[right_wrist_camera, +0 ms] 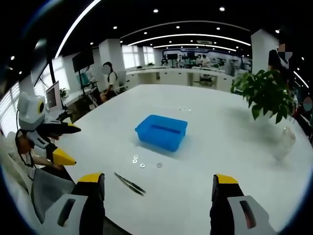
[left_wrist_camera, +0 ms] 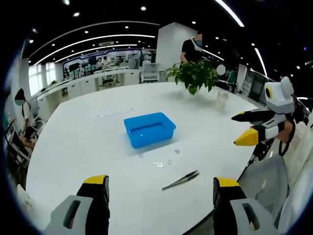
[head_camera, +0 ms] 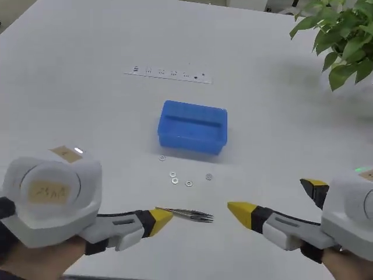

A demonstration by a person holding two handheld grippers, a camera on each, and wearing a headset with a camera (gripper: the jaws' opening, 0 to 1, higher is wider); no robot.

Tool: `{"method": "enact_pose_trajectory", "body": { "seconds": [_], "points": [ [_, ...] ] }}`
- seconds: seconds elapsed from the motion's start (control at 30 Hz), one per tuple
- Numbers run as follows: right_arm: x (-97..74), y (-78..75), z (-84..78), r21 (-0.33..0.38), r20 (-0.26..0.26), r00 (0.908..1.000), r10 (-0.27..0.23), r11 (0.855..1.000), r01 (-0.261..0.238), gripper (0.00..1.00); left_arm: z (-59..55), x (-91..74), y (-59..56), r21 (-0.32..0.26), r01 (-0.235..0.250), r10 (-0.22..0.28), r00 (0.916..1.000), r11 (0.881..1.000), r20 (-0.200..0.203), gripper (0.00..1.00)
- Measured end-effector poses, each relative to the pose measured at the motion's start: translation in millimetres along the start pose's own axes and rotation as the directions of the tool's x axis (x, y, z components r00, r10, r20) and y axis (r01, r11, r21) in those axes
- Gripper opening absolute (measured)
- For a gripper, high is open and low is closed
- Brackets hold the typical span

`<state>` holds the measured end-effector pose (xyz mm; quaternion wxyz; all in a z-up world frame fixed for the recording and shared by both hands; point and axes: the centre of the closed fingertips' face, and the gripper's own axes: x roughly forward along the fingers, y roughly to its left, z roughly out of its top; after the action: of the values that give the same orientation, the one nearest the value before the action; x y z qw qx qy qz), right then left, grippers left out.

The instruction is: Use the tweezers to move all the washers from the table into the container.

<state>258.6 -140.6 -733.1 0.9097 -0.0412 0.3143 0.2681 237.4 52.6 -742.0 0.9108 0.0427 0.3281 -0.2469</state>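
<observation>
White table (head_camera: 87,87): left gripper (left_wrist_camera: 160,181) and right gripper (right_wrist_camera: 158,178) gape wide, empty. We'd come low over the tweezers (head_camera: 186,214), pinch mid-body, tips kept toward the washers (head_camera: 175,178).

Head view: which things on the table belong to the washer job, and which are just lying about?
For the job: tweezers, washers, blue container.
Lying about: socket strip, plant.
</observation>
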Motion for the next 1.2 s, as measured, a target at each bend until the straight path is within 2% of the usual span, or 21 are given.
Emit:
{"method": "enact_pose_trajectory", "body": {
  "seconds": [0.03, 0.13, 0.27, 0.33, 0.43, 0.57, 0.6, 0.63, 0.7, 0.73, 0.83, 0.9, 0.97, 1.03, 1.13, 1.17, 1.2],
  "points": [
    [2.4, 0.1, -0.9, -0.002, -0.004, 1.0000, 0.002, 1.000, -0.002, 0.90, -1.8, 3.2, 0.0, 0.005, 0.006, -0.006, 0.9999, 1.000, -0.009, 0.85],
    [8.6, 1.0, -3.5, -0.002, -0.014, 0.9999, 0.010, 1.000, -0.010, 0.89, -5.6, 13.3, -3.3, 0.018, 0.042, -0.042, 0.9989, 0.999, -0.021, 0.86],
    [17.5, 4.8, -9.3, -0.009, -0.041, 0.9986, 0.032, 0.999, -0.032, 0.89, -13.9, 30.4, -6.4, 0.071, 0.080, -0.076, 0.9948, 0.994, -0.068, 0.84],
    [20.2, 6.5, -10.0, -0.012, -0.045, 0.9984, 0.036, 0.999, -0.037, 0.89, -15.7, 37.6, -7.7, 0.085, 0.094, -0.087, 0.9932, 0.992, -0.077, 0.82],
    [24.6, 6.6, -13.7, -0.015, -0.059, 0.9974, 0.042, 0.999, -0.042, 0.88, -21.9, 49.2, -12.1, 0.112, 0.134, -0.120, 0.9852, 0.985, -0.123, 0.76],
    [32.0, 3.1, -20.8, -0.022, -0.085, 0.9953, 0.047, 0.999, -0.049, 0.87, -27.0, 66.8, -14.9, 0.145, 0.160, -0.137, 0.9775, 0.976, -0.160, 0.64],
    [33.2, 2.5, -21.6, -0.023, -0.090, 0.9948, 0.048, 0.998, -0.050, 0.87, -28.8, 70.2, -15.9, 0.145, 0.172, -0.147, 0.9744, 0.974, -0.170, 0.62],
    [34.3, 1.8, -21.9, -0.021, -0.093, 0.9945, 0.049, 0.998, -0.052, 0.87, -33.4, 75.1, -18.8, 0.142, 0.198, -0.169, 0.9661, 0.970, -0.195, 0.61],
    [36.9, 0.6, -21.3, -0.017, -0.095, 0.9940, 0.054, 0.998, -0.056, 0.86, -38.9, 84.1, -17.7, 0.160, 0.210, -0.173, 0.9597, 0.965, -0.222, 0.57],
    [38.1, 0.5, -21.2, -0.015, -0.097, 0.9936, 0.058, 0.998, -0.060, 0.86, -42.9, 86.4, -17.5, 0.175, 0.220, -0.174, 0.9535, 0.960, -0.246, 0.55],
    [43.0, -0.2, -20.6, -0.020, -0.105, 0.9923, 0.066, 0.997, -0.068, 0.86, -46.9, 94.8, -18.4, 0.190, 0.240, -0.186, 0.9461, 0.952, -0.265, 0.46],
    [46.2, 1.0, -21.2, -0.022, -0.112, 0.9906, 0.079, 0.996, -0.082, 0.85, -51.6, 99.4, -18.6, 0.187, 0.258, -0.198, 0.9365, 0.948, -0.289, 0.40],
    [48.8, 1.9, -22.8, -0.023, -0.122, 0.9887, 0.087, 0.996, -0.090, 0.84, -60.5, 103.5, -19.4, 0.190, 0.291, -0.216, 0.9162, 0.938, -0.338, 0.36],
    [51.4, 2.3, -23.6, -0.025, -0.128, 0.9876, 0.091, 0.995, -0.095, 0.84, -62.9, 109.2, -18.2, 0.216, 0.295, -0.209, 0.9138, 0.931, -0.348, 0.31],
    [56.3, 3.3, -25.3, -0.022, -0.135, 0.9856, 0.102, 0.994, -0.106, 0.84, -68.2, 113.9, -21.0, 0.212, 0.325, -0.234, 0.9024, 0.922, -0.362, 0.28],
    [57.6, 3.8, -26.2, -0.023, -0.139, 0.9845, 0.107, 0.994, -0.111, 0.84, -71.6, 115.2, -22.6, 0.208, 0.342, -0.250, 0.8941, 0.916, -0.372, 0.26],
    [59.0, 7.1, -26.6, -0.025, -0.139, 0.9814, 0.132, 0.990, -0.136, 0.85, -73.5, 116.5, -22.8, 0.212, 0.348, -0.253, 0.8924, 0.913, -0.374, 0.24]
  ]
}}
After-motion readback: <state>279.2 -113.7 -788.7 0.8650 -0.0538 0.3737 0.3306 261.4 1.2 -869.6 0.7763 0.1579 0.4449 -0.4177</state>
